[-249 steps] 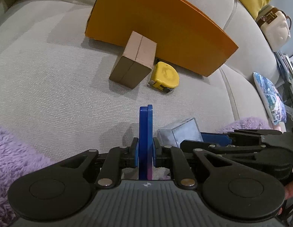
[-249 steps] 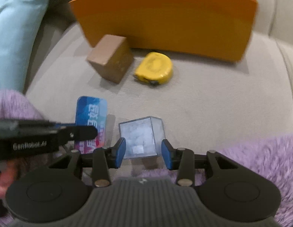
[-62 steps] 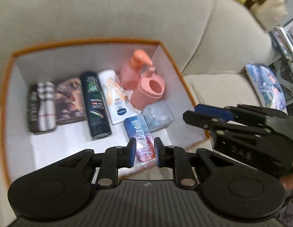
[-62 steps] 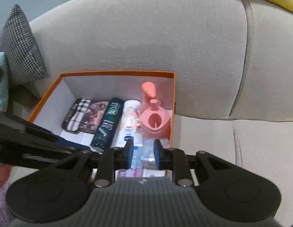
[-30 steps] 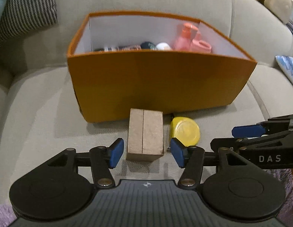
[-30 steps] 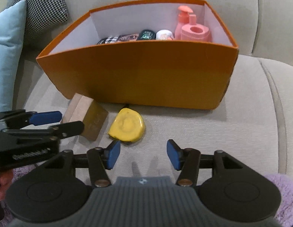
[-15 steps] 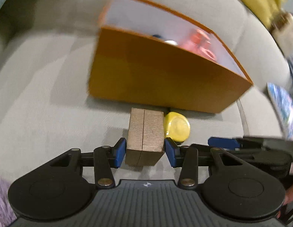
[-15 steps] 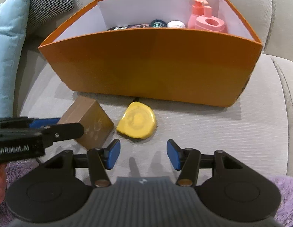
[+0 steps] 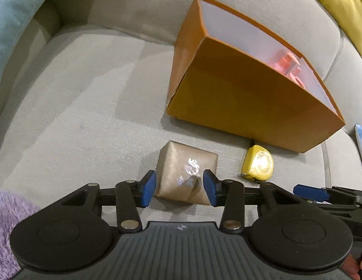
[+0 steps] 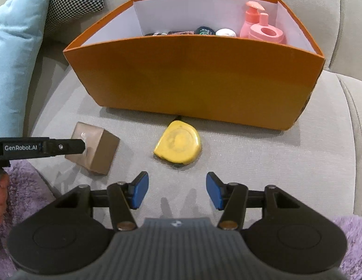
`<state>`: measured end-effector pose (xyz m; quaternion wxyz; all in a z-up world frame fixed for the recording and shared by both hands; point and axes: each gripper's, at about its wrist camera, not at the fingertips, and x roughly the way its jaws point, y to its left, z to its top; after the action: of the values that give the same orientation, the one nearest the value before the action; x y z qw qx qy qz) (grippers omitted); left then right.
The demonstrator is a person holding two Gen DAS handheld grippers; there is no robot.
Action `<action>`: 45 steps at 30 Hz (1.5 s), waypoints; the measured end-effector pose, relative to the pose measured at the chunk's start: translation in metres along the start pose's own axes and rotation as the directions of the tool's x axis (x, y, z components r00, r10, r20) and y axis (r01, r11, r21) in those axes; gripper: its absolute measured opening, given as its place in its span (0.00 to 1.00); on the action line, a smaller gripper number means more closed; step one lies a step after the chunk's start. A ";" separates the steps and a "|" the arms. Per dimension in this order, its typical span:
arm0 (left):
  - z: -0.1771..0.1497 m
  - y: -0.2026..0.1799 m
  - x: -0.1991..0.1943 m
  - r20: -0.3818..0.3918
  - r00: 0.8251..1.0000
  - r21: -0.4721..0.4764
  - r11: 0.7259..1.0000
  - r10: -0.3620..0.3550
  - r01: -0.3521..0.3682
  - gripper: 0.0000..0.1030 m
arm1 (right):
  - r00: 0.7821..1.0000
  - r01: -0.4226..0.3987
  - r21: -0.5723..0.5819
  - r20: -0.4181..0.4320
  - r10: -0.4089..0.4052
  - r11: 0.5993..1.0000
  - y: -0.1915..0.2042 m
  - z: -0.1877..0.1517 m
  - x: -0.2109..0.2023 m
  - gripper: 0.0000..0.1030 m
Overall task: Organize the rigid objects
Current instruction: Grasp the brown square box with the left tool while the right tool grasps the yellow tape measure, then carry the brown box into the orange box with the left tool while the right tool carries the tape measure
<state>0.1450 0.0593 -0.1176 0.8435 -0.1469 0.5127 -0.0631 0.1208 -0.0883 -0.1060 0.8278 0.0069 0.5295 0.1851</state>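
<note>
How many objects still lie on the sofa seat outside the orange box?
2. The brown box lies left, between the left gripper pads. The yellow tape measure lies before the orange box, ahead of the open right gripper. Others may be hidden.

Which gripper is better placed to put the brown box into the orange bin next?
Left. The left gripper already straddles the brown box, pads at its sides. The right gripper stands open and empty, nearer the yellow tape measure before the orange bin.
</note>
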 end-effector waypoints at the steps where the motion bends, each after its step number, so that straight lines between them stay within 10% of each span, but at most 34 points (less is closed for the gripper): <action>1: -0.001 -0.003 -0.001 0.010 1.000 0.021 1.000 0.003 -0.003 0.50 | 1.000 0.000 0.000 0.000 0.000 1.000 0.000 0.000 0.000 0.55; 9: -0.007 -0.036 0.008 0.028 0.994 0.241 0.964 0.105 -0.109 0.73 | 1.000 0.012 -0.005 -0.001 -0.012 1.000 0.002 0.008 0.009 0.62; 20: -0.002 -0.047 0.030 -0.017 0.984 0.287 0.944 0.176 -0.164 0.65 | 0.999 0.024 0.126 -0.040 -0.019 0.992 -0.012 0.037 0.040 0.73; 40: 0.005 -0.038 0.041 -0.060 0.984 0.241 0.959 0.167 -0.149 0.65 | 0.990 0.074 0.103 -0.127 -0.060 0.992 -0.003 0.040 0.067 0.55; 45: 0.001 -0.024 0.018 -0.035 0.998 0.113 0.992 0.058 -0.054 0.65 | 0.995 0.042 0.123 -0.100 -0.030 0.992 -0.009 0.030 0.043 0.54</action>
<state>0.1557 0.0320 -0.1249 0.8419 -0.0837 0.5284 -0.0709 0.1655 -0.0779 -0.1324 0.8022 0.0399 0.5799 0.1367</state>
